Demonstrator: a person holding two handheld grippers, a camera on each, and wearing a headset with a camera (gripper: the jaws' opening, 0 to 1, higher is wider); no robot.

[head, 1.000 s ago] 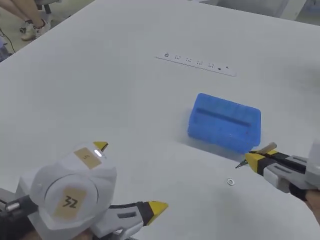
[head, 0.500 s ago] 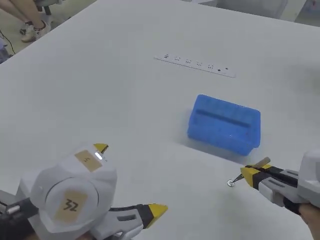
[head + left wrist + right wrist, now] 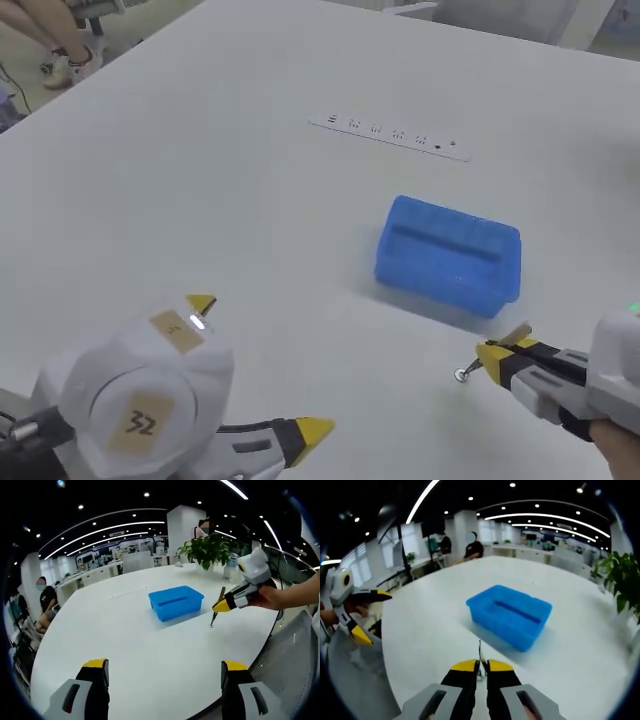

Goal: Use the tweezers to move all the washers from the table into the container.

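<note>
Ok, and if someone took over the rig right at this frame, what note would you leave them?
Left gripper: open, holding nothing, off to the side of the work.
Right gripper: shut on the tweezers, whose tip is down at the washer on the table. I cannot tell whether the washer is pinched yet.
Blue container: upright just beyond the washer; its contents are too small to make out.
Done: nothing I can confirm.
Left: pinch this washer, lift it and drop it into the container.
</note>
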